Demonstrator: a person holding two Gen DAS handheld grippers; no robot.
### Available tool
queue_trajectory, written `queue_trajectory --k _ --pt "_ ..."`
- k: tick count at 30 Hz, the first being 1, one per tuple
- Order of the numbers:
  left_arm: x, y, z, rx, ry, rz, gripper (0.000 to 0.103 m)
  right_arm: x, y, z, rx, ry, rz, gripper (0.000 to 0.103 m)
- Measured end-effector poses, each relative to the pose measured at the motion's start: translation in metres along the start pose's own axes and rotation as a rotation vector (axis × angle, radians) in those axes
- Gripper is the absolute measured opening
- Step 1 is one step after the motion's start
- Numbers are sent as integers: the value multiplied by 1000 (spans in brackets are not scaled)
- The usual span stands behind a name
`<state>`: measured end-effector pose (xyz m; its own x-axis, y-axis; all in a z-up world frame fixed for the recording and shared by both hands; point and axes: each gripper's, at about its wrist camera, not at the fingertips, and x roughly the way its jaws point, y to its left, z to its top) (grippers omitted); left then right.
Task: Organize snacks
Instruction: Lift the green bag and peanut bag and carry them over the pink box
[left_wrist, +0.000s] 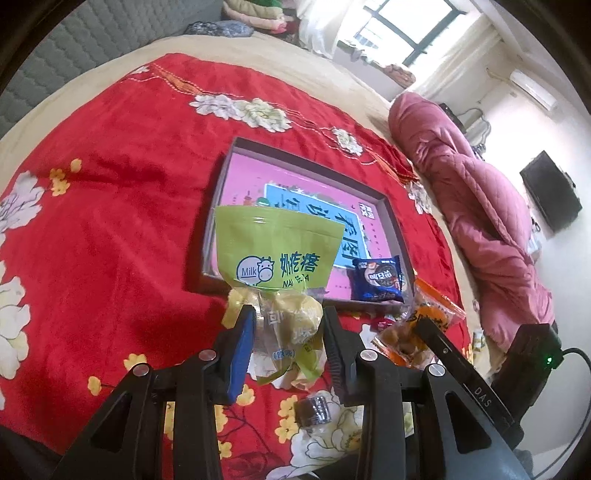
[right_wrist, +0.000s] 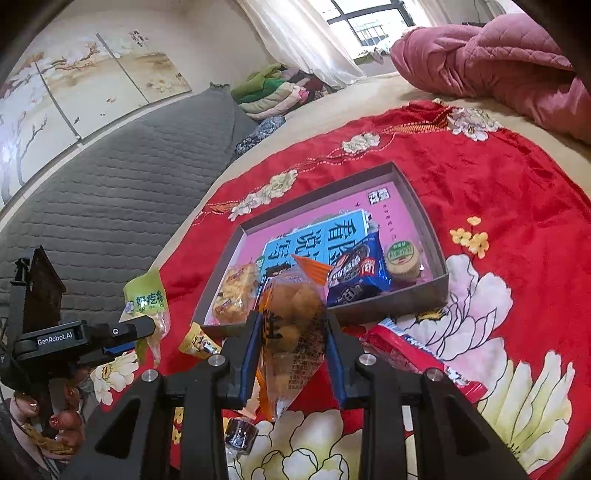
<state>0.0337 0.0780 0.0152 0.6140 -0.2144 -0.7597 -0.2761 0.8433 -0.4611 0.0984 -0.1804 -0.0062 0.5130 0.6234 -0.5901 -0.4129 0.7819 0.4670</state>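
Note:
My left gripper (left_wrist: 290, 325) is shut on a green milk-candy bag (left_wrist: 277, 251), held just in front of the shallow grey box (left_wrist: 391, 218) with a pink book inside. My right gripper (right_wrist: 291, 325) is shut on an orange clear packet of fried balls (right_wrist: 291, 317), held above the box's near edge (right_wrist: 391, 299). The box holds a blue cookie pack (right_wrist: 360, 275), a small round green-lidded cup (right_wrist: 402, 256) and a yellow pastry packet (right_wrist: 234, 291). The left gripper (right_wrist: 122, 332) with the green bag (right_wrist: 146, 295) shows at the left of the right wrist view.
On the red flowered blanket (right_wrist: 517, 192) lie a red wrapper (right_wrist: 406, 350), a small yellow packet (right_wrist: 197, 341) and a dark wrapped sweet (right_wrist: 240, 434). A pink quilt (left_wrist: 476, 206) lies to the right, a grey padded headboard (right_wrist: 110, 206) to the left.

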Motion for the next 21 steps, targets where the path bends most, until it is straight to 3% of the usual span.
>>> queue_trajectory --k 11,21 --pt "7 -18 2 42 10 18 37 -6 8 5 -54 -42 -2 33" --pt "19 -30 6 60 24 20 37 -7 -3 14 -6 -62 8 33"
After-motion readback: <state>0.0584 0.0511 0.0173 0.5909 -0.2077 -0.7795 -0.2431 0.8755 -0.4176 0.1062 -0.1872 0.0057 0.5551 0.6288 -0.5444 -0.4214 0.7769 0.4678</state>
